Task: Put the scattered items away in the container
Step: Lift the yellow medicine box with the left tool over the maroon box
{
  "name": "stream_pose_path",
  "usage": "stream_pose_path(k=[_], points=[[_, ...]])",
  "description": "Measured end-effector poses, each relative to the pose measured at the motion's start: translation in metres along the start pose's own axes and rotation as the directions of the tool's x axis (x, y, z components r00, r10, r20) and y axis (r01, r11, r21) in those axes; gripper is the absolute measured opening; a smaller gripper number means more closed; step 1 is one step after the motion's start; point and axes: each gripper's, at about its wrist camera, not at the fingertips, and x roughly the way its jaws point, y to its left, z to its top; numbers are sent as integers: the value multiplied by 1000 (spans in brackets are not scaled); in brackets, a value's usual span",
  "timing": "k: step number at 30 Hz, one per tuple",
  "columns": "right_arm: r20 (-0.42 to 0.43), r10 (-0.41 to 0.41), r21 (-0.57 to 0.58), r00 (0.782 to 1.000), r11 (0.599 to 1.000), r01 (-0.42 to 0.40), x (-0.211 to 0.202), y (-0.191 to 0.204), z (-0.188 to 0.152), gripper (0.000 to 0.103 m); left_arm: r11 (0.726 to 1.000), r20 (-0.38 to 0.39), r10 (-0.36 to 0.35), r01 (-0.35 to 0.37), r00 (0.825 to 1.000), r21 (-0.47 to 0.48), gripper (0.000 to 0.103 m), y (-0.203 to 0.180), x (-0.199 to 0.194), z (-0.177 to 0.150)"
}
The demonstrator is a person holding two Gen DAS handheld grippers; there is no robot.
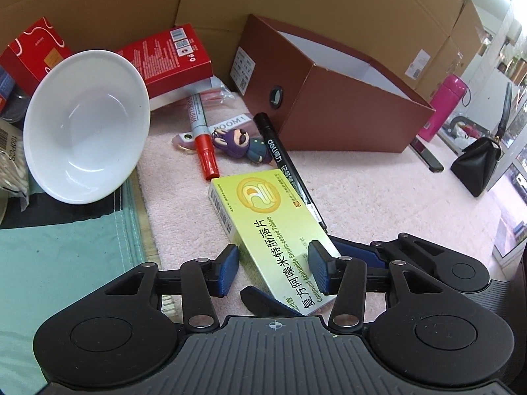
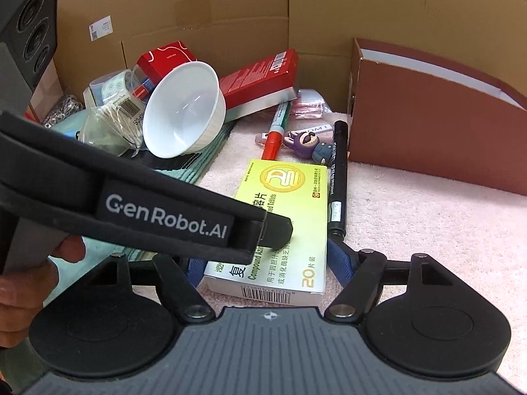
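One yellow-green tablet box (image 1: 263, 227), flat, printed with a gold round emblem, Chinese characters and a barcode on its end, lies on the pink-covered counter (image 1: 378, 197) in front of the brown container (image 1: 329, 98), apart from it.

Two tongs. Left tongs (image 1: 275, 268): blue pads either side of the box's near end, jaws at middling width; whether the pads press it cannot be told. Right tongs (image 2: 268, 263): jaws wide, straddling the box's near end with a gap on the right side; left finger hidden behind a black strap.

Two markers: one black (image 1: 290, 168) just beside the box's right edge, one grey with a red cap (image 1: 202, 138) beyond its far end. One purple figure keychain (image 1: 243, 144) between the markers. One white bowl (image 1: 89, 125), tipped on its side. Two red cartons (image 1: 168, 56) behind the bowl.

Left view only: pink flask (image 1: 444, 108), black handbag (image 1: 477, 161), the container's white interior. Right view only: speaker (image 2: 29, 29), a bag of cotton swabs in full (image 2: 115, 121), a hand (image 2: 19, 283) gripping the left tool.
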Motion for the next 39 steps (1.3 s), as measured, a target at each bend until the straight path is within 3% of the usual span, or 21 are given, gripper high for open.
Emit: stream_pose_path(k=[2, 5, 8, 15, 22, 29, 33, 39], points=[[1, 0, -6, 1000, 1000, 0, -1, -1, -1, 77, 1000, 2, 0, 0, 1000, -6, 62, -2, 1, -1], [-2, -8, -11, 1000, 1000, 8, -6, -1, -1, 76, 1000, 7, 13, -13, 1000, -1, 51, -8, -2, -4], [4, -2, -7, 1000, 1000, 2, -14, -3, -3, 76, 1000, 12, 7, -7, 1000, -7, 49, -12, -7, -5], [93, -13, -33, 996, 999, 17, -44, -5, 9, 76, 999, 88, 15, -19, 996, 48, 49, -38, -34, 9], [222, -55, -27, 974, 998, 63, -70, -33, 42, 76, 989, 201, -9, -22, 979, 149, 49, -74, -44, 50], [322, -122, -20, 939, 991, 136, -81, -80, 88, 76, 975, 294, -47, -21, 955, 222, 49, -118, -30, 109], [344, -163, -9, 925, 984, 176, -75, -111, 111, 76, 973, 293, -78, 9, 953, 229, 49, -134, -7, 145], [311, -190, 27, 931, 981, 191, -49, -159, 132, 76, 976, 241, -113, 62, 964, 208, 49, -140, 47, 184]])
